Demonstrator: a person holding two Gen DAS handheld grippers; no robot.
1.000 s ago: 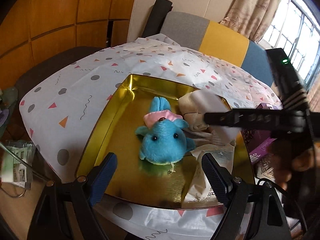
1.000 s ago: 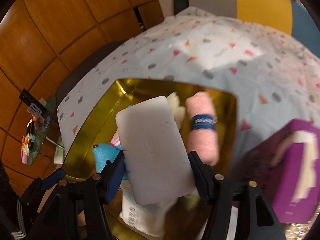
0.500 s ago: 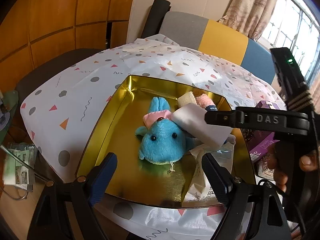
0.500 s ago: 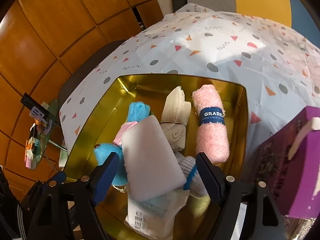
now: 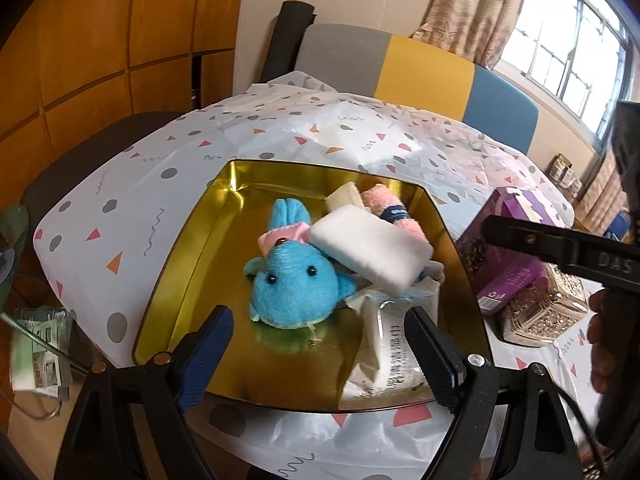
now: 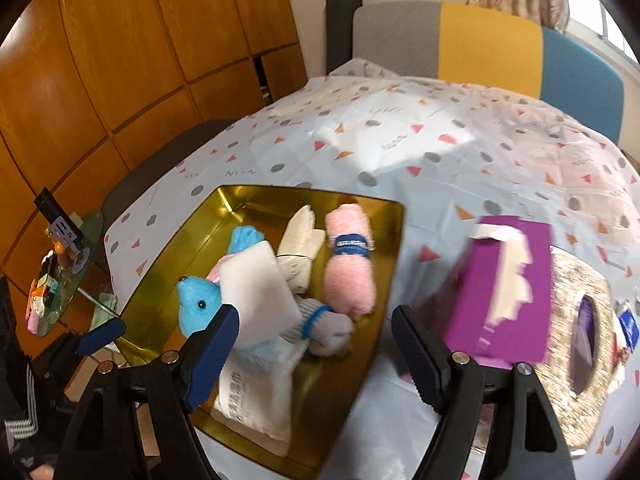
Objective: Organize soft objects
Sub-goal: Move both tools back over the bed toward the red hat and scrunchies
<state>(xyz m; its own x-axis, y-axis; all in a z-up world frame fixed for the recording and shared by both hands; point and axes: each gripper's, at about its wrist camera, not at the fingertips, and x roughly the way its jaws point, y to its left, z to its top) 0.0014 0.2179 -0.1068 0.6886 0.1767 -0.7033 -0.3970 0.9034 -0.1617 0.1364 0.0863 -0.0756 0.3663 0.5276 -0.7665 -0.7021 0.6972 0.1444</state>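
Observation:
A gold tin tray (image 5: pixel 188 240) (image 6: pixel 192 232) sits on the dotted tablecloth. In it lie a blue plush toy (image 5: pixel 292 280) (image 6: pixel 198 304), a white sponge block (image 5: pixel 372 248) (image 6: pixel 256 292) resting on the plush and other items, a pink rolled towel (image 5: pixel 394 216) (image 6: pixel 350 268), a cream rolled cloth (image 6: pixel 300 248), a white sock with blue stripes (image 6: pixel 320 324) and a white packet (image 5: pixel 392 356) (image 6: pixel 252 396). My left gripper (image 5: pixel 320 356) is open and empty at the tray's near edge. My right gripper (image 6: pixel 316 356) is open and empty above the tray's right edge.
A purple box (image 6: pixel 508 284) (image 5: pixel 508 248) and a glittery gold tissue box (image 6: pixel 576 344) (image 5: pixel 540 312) stand right of the tray. A grey, yellow and blue chair back (image 5: pixel 420 68) is behind the table. Wooden panels (image 6: pixel 140 60) are on the left.
My right gripper let go of the white sponge, which now lies in the tray, and it has drawn back to the right. The left gripper has barely moved.

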